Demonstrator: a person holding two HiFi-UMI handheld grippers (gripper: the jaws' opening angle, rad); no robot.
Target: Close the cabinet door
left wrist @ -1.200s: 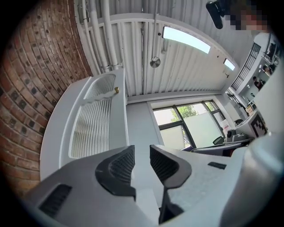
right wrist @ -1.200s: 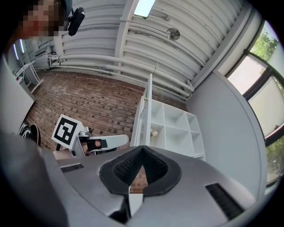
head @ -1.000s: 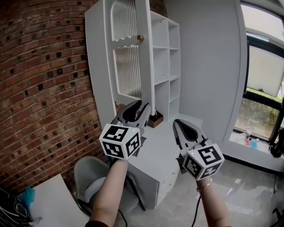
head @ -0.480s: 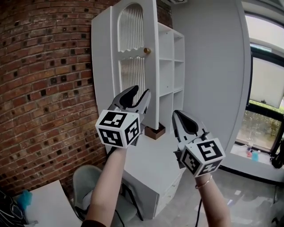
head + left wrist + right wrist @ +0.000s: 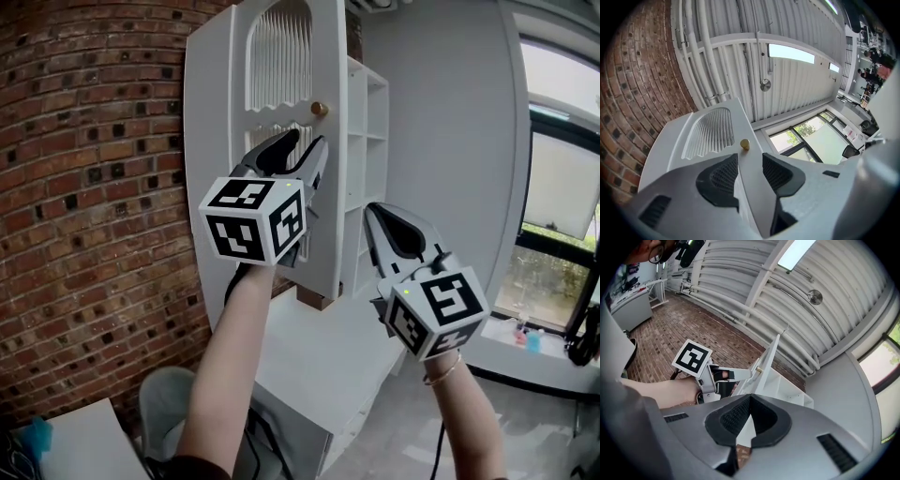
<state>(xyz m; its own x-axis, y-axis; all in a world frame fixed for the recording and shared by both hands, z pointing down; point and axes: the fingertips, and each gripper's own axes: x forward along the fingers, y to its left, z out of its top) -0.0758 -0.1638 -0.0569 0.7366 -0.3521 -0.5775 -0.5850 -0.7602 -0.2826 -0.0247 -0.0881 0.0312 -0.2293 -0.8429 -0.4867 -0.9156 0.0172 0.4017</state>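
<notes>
The white cabinet door (image 5: 281,56) stands swung open, with ribbed panels and a small brass knob (image 5: 320,109) near its free edge. My left gripper (image 5: 306,139) is raised in front of the door just below the knob. Its jaws have just been opening and stand open. In the left gripper view the door's white frame (image 5: 740,126) runs through the gap of that gripper (image 5: 750,157), with the knob (image 5: 745,144) just beyond the tips; no pad visibly presses on it. My right gripper (image 5: 371,211) hangs lower and to the right, shut and empty (image 5: 750,398).
Open white shelves (image 5: 367,141) lie behind the door. A low white counter (image 5: 328,356) stands below. A brick wall (image 5: 94,187) runs along the left and a window (image 5: 562,216) is at the right. A grey chair (image 5: 164,403) sits at lower left.
Both grippers have risen. The left one has climbed up the door to just under the knob and its jaws have spread wider. The right one stays shut.
</notes>
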